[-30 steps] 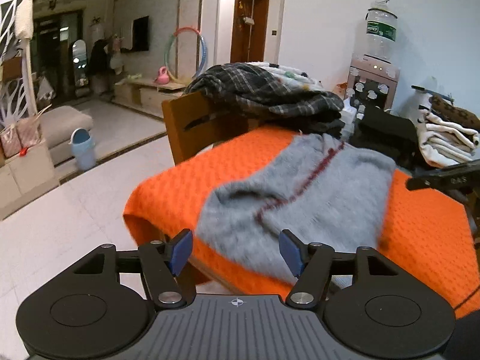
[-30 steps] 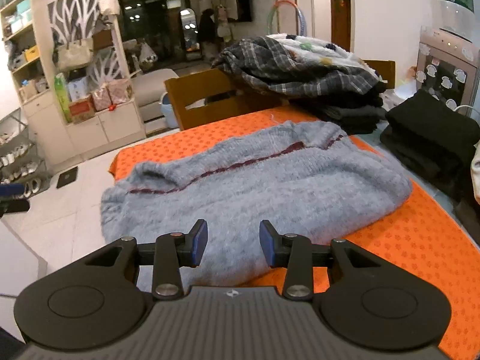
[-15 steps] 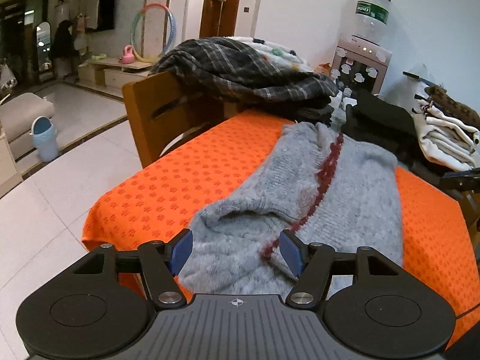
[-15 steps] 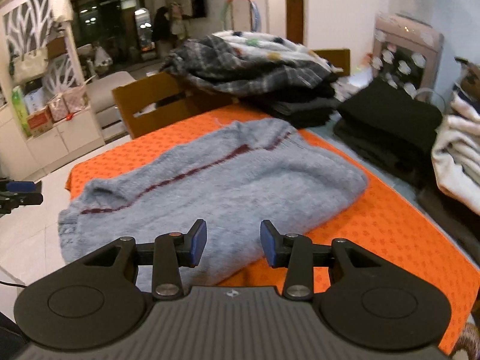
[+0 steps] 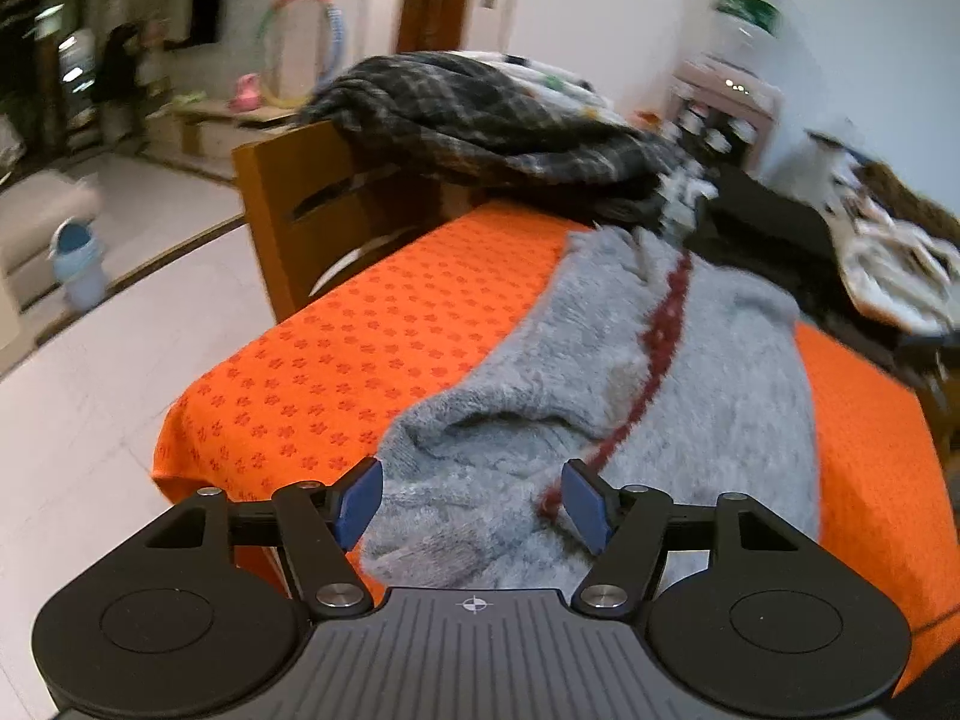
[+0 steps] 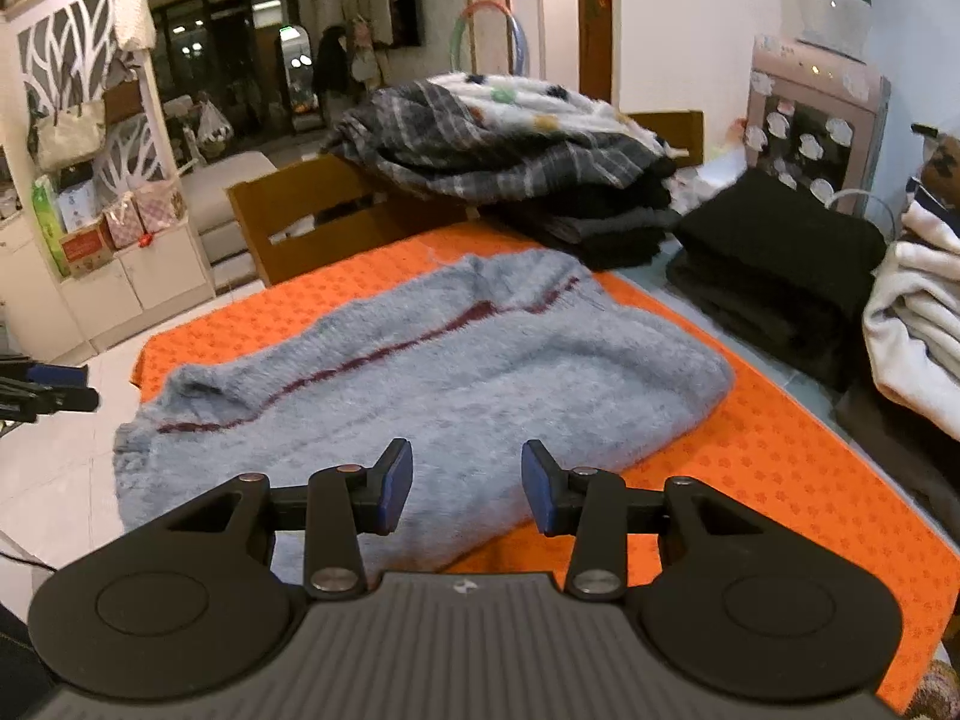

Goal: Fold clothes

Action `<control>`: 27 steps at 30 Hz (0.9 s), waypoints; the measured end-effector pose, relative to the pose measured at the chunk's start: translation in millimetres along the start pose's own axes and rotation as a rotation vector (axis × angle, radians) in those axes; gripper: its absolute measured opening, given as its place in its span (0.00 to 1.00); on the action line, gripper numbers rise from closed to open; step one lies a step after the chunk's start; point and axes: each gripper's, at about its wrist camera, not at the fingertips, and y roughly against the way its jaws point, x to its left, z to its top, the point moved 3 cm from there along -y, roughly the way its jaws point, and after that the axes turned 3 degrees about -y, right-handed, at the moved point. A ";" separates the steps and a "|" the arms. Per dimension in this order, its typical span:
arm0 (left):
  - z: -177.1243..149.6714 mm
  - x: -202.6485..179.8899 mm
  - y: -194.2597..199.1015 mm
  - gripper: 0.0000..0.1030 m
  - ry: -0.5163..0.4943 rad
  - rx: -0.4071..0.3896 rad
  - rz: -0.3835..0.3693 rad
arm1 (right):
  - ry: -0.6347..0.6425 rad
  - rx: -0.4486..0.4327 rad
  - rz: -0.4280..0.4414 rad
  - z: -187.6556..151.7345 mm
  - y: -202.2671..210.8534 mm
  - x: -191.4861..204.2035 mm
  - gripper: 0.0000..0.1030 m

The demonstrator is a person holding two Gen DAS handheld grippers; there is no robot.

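Note:
A fuzzy grey sweater (image 5: 690, 372) (image 6: 480, 372) with a dark red stripe lies flat on the orange tablecloth (image 5: 336, 372) (image 6: 780, 450). My left gripper (image 5: 471, 483) hovers over its neck end at the table's corner. It is open, with the knit lying below the gap and neither pad pressing on it. It also shows at the left edge of the right wrist view as the left gripper (image 6: 60, 387). My right gripper (image 6: 467, 468) hangs above the sweater's near long edge. Its jaws are opening, with the sweater beneath them and nothing gripped.
A heap of plaid and dotted clothes (image 6: 498, 144) sits at the table's far end above a wooden chair (image 5: 312, 210). Folded black clothes (image 6: 774, 264) and white folded clothes (image 6: 918, 324) line the right side. A water dispenser (image 6: 816, 108) stands behind.
My left gripper has swung in from beyond the table corner and dropped over the sweater's neck end. My right gripper has shifted only slightly and its jaws stand a little wider.

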 end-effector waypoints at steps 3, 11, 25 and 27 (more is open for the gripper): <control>1.6 3.8 -1.0 0.68 -0.139 0.013 -0.055 | 0.024 -0.019 0.018 -9.3 5.5 20.1 0.51; 7.3 16.2 -16.9 0.70 -0.472 0.052 -0.247 | 0.177 -0.014 0.021 -40.6 8.9 96.1 0.56; -27.9 37.7 -56.0 0.71 -0.991 0.128 -0.569 | 0.151 0.086 -0.054 -91.8 -35.9 211.8 0.70; -33.9 37.6 -58.8 0.71 -1.042 0.114 -0.598 | 0.141 0.108 -0.054 -97.5 -46.8 221.7 0.72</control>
